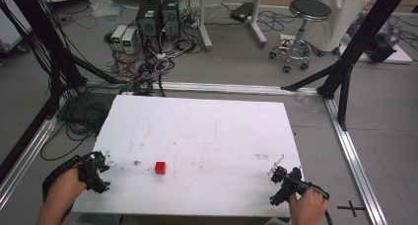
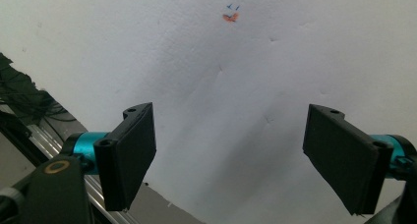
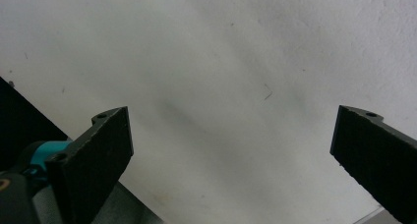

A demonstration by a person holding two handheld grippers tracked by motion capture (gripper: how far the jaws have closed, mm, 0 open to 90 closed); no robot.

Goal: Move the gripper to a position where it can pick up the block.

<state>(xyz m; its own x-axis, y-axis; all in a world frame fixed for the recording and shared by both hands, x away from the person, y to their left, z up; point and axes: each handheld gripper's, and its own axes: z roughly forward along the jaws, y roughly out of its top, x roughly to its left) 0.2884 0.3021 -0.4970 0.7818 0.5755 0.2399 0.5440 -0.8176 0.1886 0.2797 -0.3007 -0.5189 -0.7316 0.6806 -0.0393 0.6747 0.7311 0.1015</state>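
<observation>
Robotics lab, white work table (image 1: 207,116) boxed in by black frame struts (image 1: 367,32) and aluminium floor rails (image 1: 352,151), computer towers (image 1: 157,15) on grey floor, tangled cables (image 1: 143,67), rolling stool (image 1: 305,18), covered equipment (image 1: 340,8) behind

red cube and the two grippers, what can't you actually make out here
- Red cube, high view: too small to read its material or any face markings.
- Left gripper, high view: its jaws are too small to judge; the left gripper view shows them wide apart.
- Right gripper, high view: partly covered by the hand; the right gripper view cuts its right jaw at the frame edge.
- Orange mark on the table: too blurred to identify.
</observation>
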